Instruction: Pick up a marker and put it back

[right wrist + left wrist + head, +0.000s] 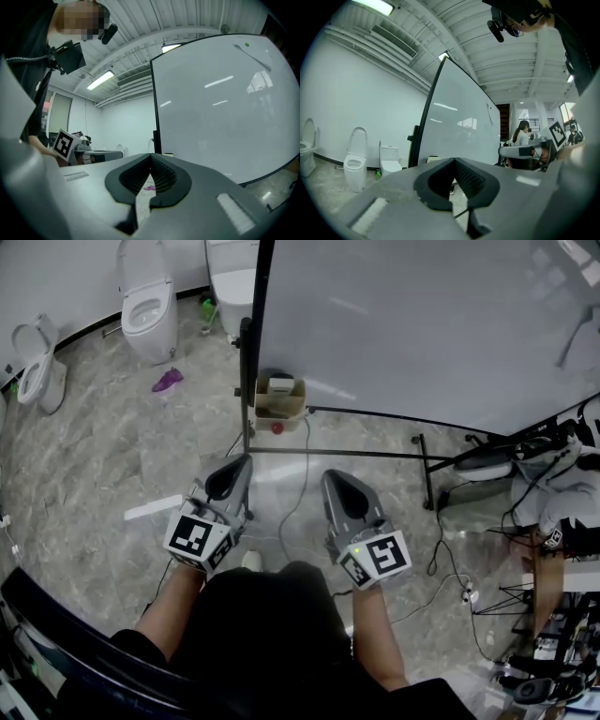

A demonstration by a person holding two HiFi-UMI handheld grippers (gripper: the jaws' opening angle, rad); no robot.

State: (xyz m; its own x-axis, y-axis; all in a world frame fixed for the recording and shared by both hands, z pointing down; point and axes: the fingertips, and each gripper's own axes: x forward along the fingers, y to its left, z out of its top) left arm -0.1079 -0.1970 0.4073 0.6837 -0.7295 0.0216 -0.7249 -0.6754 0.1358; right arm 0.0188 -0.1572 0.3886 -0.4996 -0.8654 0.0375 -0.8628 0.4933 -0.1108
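claws both shut tight, empty: left claw (246, 461), right claw (329, 474), held level before large white whiteboard (422, 324). no marker made out; probably inside small brown cardboard box (279, 405) at board's frame. expect light, stiff, slick barrel; grip mid-barrel.

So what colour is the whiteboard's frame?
Black: the large whiteboard's frame, clearest in the head view.
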